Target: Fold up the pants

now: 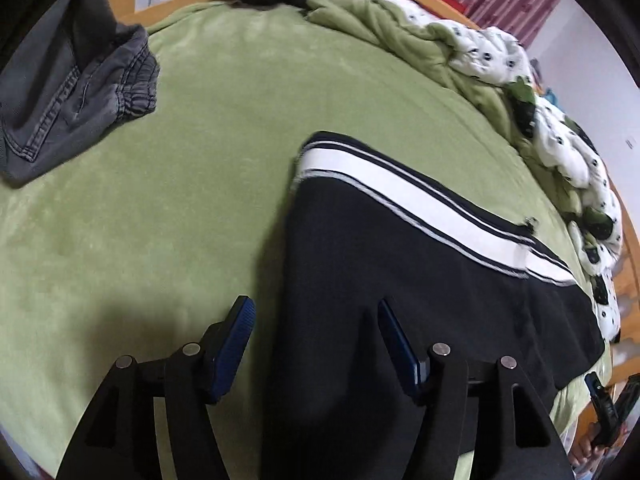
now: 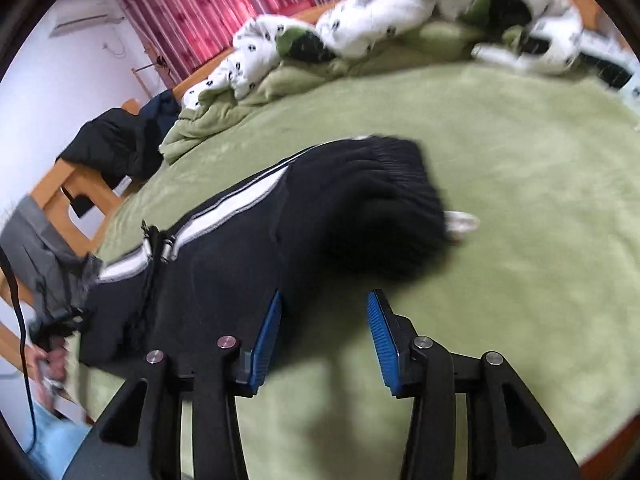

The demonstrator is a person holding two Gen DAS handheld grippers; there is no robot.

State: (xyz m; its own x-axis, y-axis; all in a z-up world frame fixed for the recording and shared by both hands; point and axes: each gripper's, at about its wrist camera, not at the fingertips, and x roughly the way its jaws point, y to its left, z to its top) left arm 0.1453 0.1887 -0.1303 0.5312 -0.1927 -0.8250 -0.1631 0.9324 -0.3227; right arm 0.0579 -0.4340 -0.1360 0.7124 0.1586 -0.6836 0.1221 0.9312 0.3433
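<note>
The pants [image 1: 420, 260] lie folded on the bed's blanket [image 1: 200, 200] before me. Another pair, jeans [image 1: 72, 92], sits well apart to their left. A rumpled quilt [image 2: 380, 12] is heaped along the bed's far edge behind both.

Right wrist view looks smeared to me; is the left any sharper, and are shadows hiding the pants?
Right wrist view: motion blur smears the black pants and quilt. Left wrist view: sharper, stripe on the pants crisp; tongs shadow falls on the green blanket. Fisheye bends both.
</note>
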